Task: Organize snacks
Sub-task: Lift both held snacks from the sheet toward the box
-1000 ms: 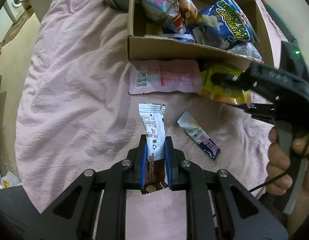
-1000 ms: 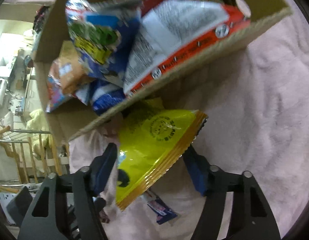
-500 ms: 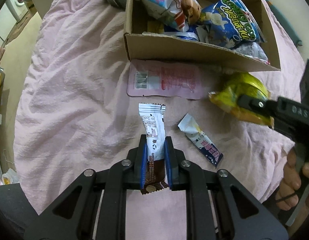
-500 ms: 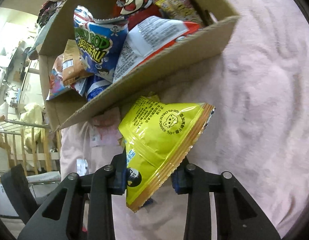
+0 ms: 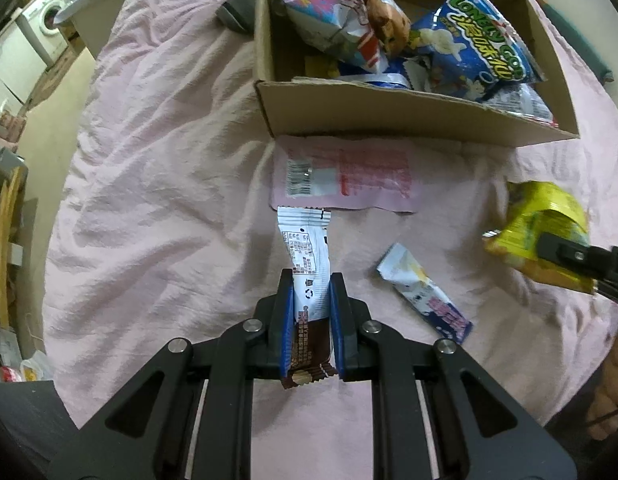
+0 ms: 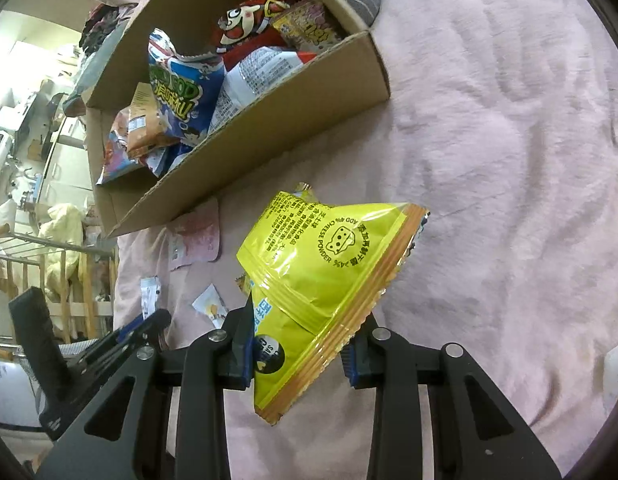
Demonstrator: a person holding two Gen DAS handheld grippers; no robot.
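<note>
Yellow bag (image 6: 325, 264) lifted from box, right claw (image 6: 301, 354) clamped.

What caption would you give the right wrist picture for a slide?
Right gripper clamps a yellow cheese snack bag above the pink sheet, beside a cardboard box full of snacks.

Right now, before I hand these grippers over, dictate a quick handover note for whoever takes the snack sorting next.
Left gripper: shut on a white-and-brown snack bar, low over the pink sheet.
Right gripper: jaws have just closed on the yellow cheese snack bag, now held off the sheet.
Done: several bags already in the cardboard box.
Left: box both held items, then the pink flat pouch and the small sachet.
</note>
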